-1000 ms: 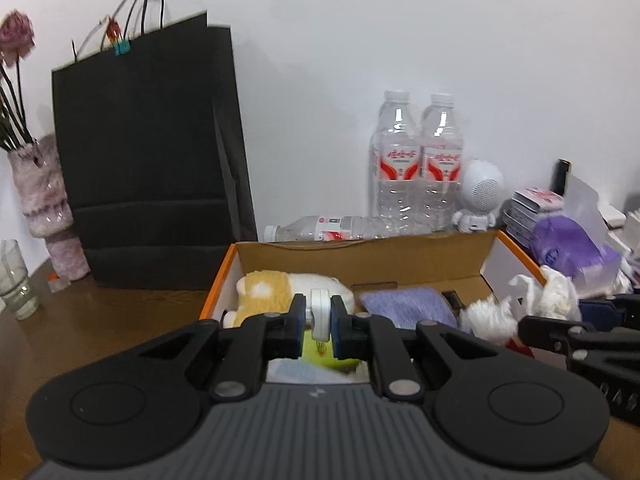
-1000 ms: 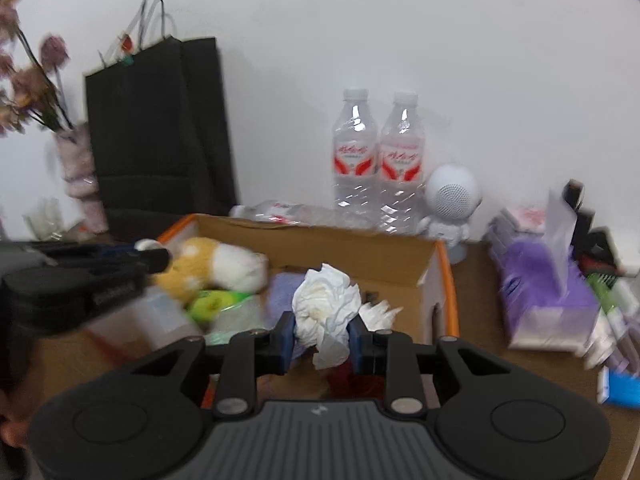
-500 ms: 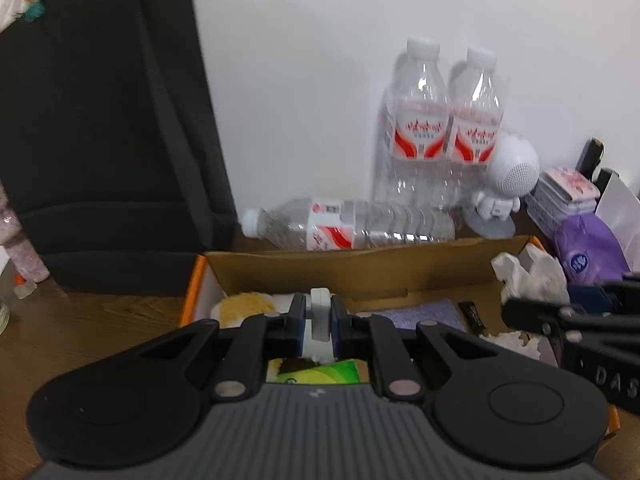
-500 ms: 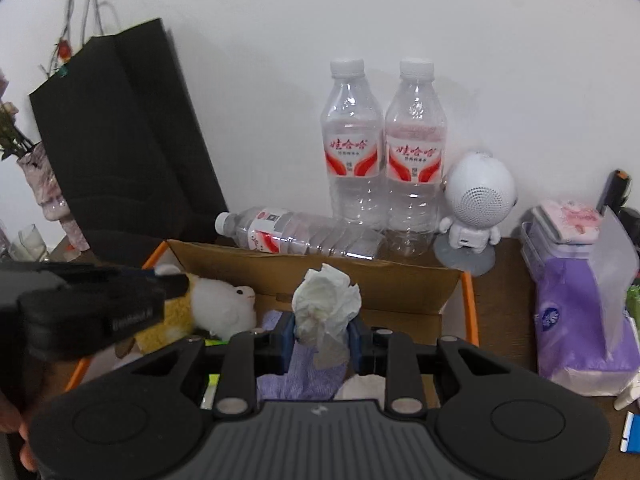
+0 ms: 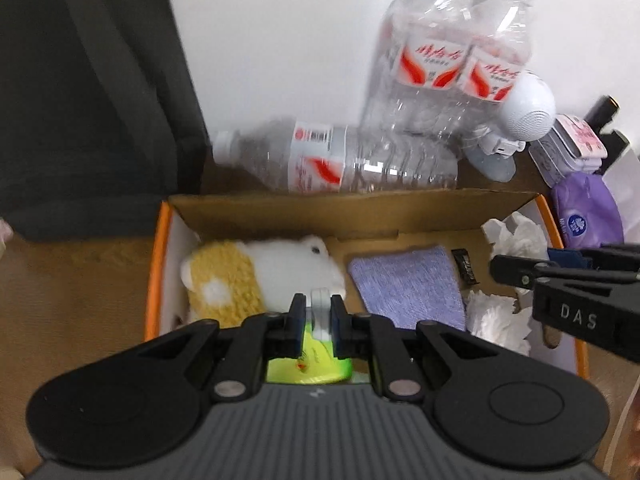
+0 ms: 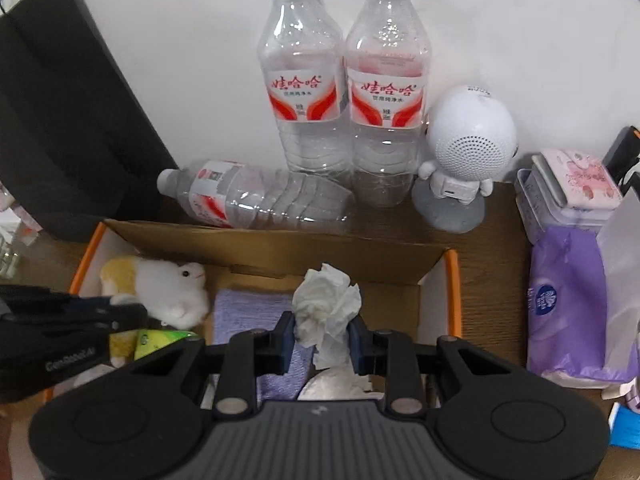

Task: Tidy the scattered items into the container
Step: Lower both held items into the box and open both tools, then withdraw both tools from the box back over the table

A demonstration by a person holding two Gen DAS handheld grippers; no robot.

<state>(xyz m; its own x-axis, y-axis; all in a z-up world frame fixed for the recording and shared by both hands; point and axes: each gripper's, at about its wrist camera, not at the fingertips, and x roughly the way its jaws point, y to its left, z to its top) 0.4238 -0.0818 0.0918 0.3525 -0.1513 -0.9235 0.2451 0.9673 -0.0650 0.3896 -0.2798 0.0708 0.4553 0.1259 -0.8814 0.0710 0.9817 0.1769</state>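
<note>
An open cardboard box with orange edges sits on the wooden table. Inside lie a yellow and white plush toy, a purple cloth and crumpled tissues. My left gripper is shut on a small bottle with a white cap and green label, held over the box's near left part. My right gripper is shut on a crumpled white tissue, held over the box's right half; it also shows in the left wrist view.
Two upright water bottles and one lying bottle stand behind the box at the wall. A white robot-shaped speaker, a purple tissue pack and small boxes sit right. A black paper bag stands left.
Both grippers have moved forward and tilted down over the box, each still holding its item. The box interior now fills more of both views.
</note>
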